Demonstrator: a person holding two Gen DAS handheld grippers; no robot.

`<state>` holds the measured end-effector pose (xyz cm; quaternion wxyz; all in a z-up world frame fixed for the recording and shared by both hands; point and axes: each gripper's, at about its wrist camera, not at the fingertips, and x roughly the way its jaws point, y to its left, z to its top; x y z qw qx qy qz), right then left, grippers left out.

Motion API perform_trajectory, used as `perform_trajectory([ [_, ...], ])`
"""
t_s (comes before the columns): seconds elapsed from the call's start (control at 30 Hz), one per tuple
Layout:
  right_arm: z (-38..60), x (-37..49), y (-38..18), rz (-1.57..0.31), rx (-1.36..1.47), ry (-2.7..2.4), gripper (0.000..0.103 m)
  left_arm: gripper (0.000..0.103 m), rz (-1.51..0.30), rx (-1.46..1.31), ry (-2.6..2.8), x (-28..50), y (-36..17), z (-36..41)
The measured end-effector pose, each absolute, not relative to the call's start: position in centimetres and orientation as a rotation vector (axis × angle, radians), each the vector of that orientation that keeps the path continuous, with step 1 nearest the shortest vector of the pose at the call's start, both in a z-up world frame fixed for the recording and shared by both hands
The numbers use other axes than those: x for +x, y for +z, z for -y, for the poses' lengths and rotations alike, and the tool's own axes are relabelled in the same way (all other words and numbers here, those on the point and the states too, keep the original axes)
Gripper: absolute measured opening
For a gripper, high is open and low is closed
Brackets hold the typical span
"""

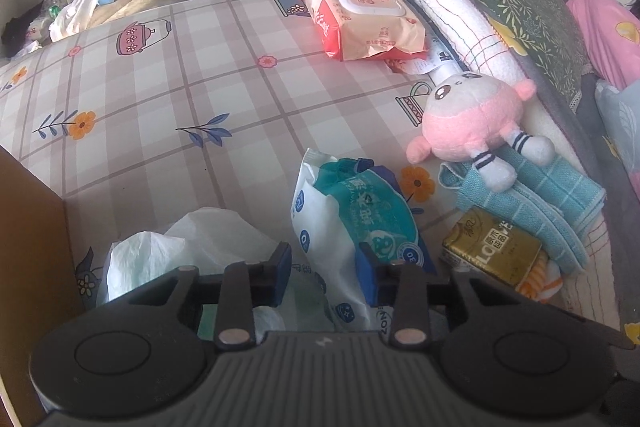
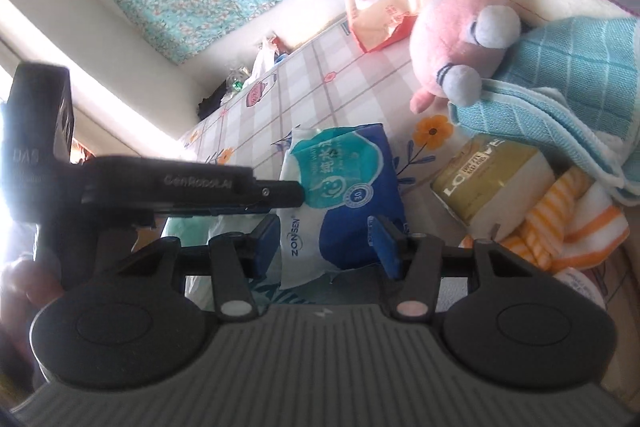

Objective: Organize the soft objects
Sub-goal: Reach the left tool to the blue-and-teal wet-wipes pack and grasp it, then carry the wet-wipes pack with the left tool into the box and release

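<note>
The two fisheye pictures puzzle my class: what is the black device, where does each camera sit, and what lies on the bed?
There is no robot here. A person holds a two-finger gripper in each hand, and each one carries a camera looking along its fingers. One picture looks from the left gripper, the other from the right gripper. On the checked bed sheet lie a blue-and-white wipes pack, a pink plush toy resting partly on a blue towel, a gold packet, a red wipes pack and a white plastic bag. The right gripper appears to clamp the blue-and-white wipes pack. The left gripper's pads flank it, but its grip is uncertain.
</note>
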<state>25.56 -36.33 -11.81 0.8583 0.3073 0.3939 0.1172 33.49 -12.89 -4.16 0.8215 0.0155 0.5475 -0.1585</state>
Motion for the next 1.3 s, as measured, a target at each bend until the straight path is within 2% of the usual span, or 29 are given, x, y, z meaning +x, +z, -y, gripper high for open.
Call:
perform_trajectory([
  [0.17,38.2,28.0,-11.4,-0.852,0.723,0.204,0.051,0.035,-1.184,0.037,-0.339,33.6,-4.8,12.5],
  [0.4,39.0,34.8,-11.8,-1.023,0.659,0.207,0.058,0.035,-1.206,0.006,-0.364,34.0,-5.1,12.3],
  [0.57,38.2,37.8,-13.3,-1.151,0.599,0.214,0.06,0.043,-1.244,-0.021,-0.388,34.5,-5.5,12.4],
  [0.63,37.8,38.5,-13.9,-1.184,0.589,0.226,0.06,0.049,-1.262,-0.024,-0.393,34.8,-5.8,12.6],
  [0.9,36.9,39.7,-15.8,-1.226,0.651,0.293,0.061,0.056,-1.312,-0.044,-0.391,36.2,-6.7,13.7],
  [0.97,37.0,39.7,-15.7,-1.22,0.652,0.298,0.059,0.058,-1.316,-0.053,-0.389,36.4,-6.8,13.8],
  [1.13,37.5,38.8,-15.2,-1.18,0.664,0.301,0.045,0.058,-1.29,-0.071,-0.373,36.2,-6.3,14.1],
  [1.3,37.3,37.9,-13.0,-1.113,0.642,0.304,0.042,0.057,-1.24,-0.087,-0.365,35.4,-4.7,13.9],
])
